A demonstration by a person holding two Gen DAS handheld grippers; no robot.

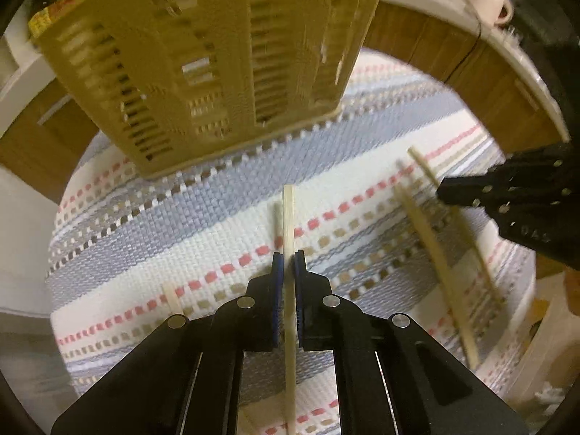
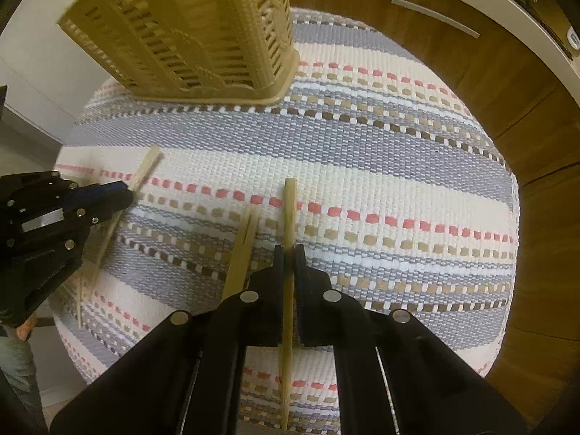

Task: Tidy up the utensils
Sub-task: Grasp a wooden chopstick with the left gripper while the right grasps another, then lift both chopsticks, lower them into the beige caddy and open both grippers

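Right under me, my left gripper (image 1: 289,264) is pinched narrow on a pale chopstick (image 1: 288,214), blue pads tight against its sides, the stick running back between the fingers and poking out ahead toward the basket. My right gripper (image 2: 289,255) is doing the same, closed hard on a darker chopstick (image 2: 290,210), also aimed at the basket.

So both hands are loaded, and the job now, as I read it, is to lift and carry. I'd keep both pinches firm, because a thin round stick can swivel in the pads, and raise each one straight off the mat before swinging it.

Just short of the basket from my right hand, another loose chopstick (image 2: 242,250) lies on the striped mat (image 2: 398,166), just beside the one I hold. I'd lift clear so I don't drag it along. From the left view, more sticks (image 1: 427,224) lie on the mat off to the right-hand side of the basket, near my other gripper; motion blur keeps me from counting them.

Farthest out stands the tan slotted basket (image 1: 203,83), upright at the far edge of the mat. Its opening is out of view, so I'd bring the tips high over the rim, then tilt the sticks upright and drop them in one hand at a time, so the two don't cross.
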